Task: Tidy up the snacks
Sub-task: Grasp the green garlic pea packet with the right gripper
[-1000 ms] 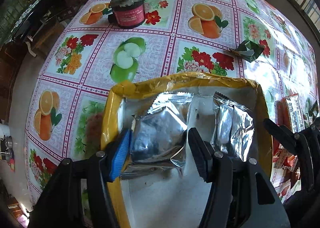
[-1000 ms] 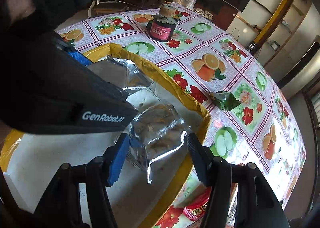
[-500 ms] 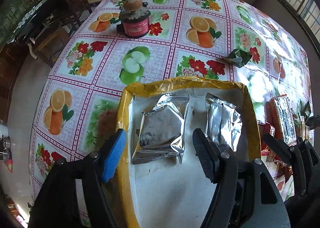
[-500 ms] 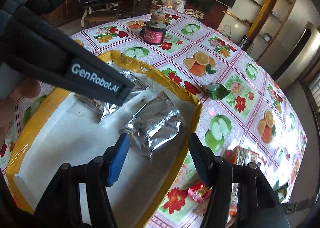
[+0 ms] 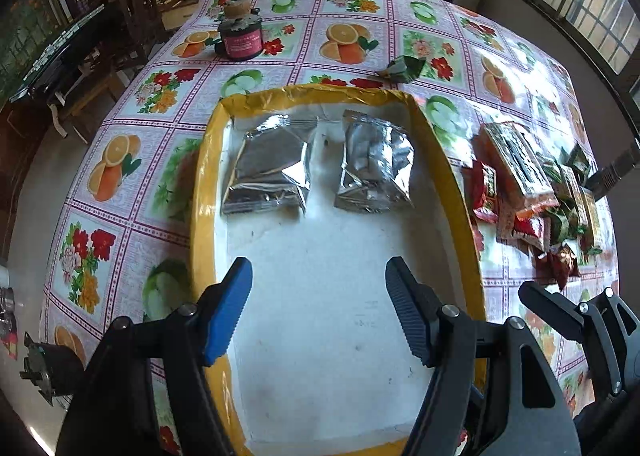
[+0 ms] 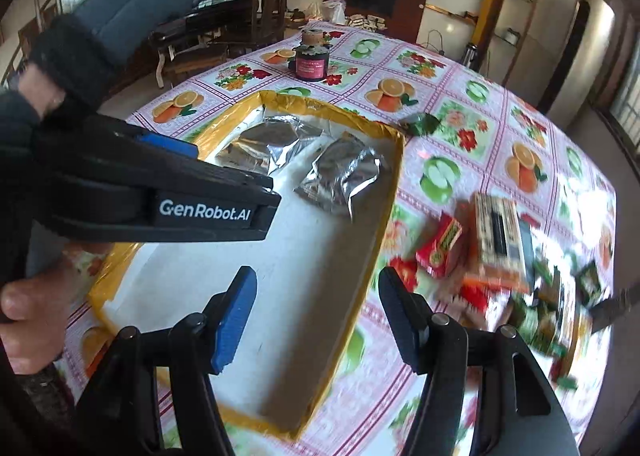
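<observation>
A white foam box with a yellow taped rim sits on the table. Two silver foil snack packets lie side by side at its far end: the left packet and the right packet. My left gripper is open and empty above the box's near half. My right gripper is open and empty over the box's right rim. A pile of red, orange and green snack packs lies on the table right of the box.
A dark jar with a pink label stands at the far side of the fruit-print tablecloth. A green wrapper lies beyond the box. Chairs and furniture stand past the table's left edge.
Both grippers have drawn back and up from the foil packets, which now lie free in the box. The right gripper has swung right toward the snack pile.
</observation>
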{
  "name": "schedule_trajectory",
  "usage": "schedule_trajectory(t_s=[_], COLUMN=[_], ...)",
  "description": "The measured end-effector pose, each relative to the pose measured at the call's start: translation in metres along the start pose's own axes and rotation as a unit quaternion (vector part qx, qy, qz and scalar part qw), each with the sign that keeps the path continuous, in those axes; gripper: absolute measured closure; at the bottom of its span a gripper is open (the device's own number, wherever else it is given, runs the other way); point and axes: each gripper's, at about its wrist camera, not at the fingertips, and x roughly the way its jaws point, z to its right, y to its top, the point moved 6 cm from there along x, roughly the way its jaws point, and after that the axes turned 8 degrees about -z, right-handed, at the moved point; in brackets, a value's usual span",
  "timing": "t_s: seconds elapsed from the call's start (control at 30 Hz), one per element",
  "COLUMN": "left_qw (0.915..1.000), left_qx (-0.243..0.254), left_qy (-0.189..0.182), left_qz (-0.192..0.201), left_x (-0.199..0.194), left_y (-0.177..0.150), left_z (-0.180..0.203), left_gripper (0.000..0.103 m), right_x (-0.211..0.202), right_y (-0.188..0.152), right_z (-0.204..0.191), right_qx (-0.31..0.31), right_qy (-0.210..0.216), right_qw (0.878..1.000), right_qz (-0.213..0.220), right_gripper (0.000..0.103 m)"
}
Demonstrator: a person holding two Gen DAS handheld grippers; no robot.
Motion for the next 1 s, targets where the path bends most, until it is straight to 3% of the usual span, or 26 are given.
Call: schedule_trajectory(t_s=[0.33, 0.57, 0.8, 1.0], left_qw=[0.9971, 0.9934, 0.9920, 0.9915], left_qx=[0.072, 0.107, 0.118, 0.118], left_qy=[-0.026, -0.040, -0.044, -0.051], left_qz=[-0.001, -0.010, -0.015, -0.020], left_x=[-0.007, -0.005, -0.003, -0.003], left_y=[-0.046, -0.054, -0.055, -0.056], left_z=[0.066, 0.104, 0.118, 0.119], left_gripper=[0.033, 0.033, 0.033, 0.032], right_x=[-0.031, -0.034, -0.034, -0.016], right_y=[-0.080, -0.124, -0.113, -0.078], right_z=[0.053, 0.119, 0.167, 0.198], right_qx=[0.116, 0.233, 0.289, 0.292], right_qy=[0.000, -0.033, -0.053, -0.069], right_qw=[0.993, 0.972, 0.955, 0.953], right_qz=[0.014, 0.007, 0.034, 0.044], right_gripper=[0.035, 0.035, 0.035, 0.035])
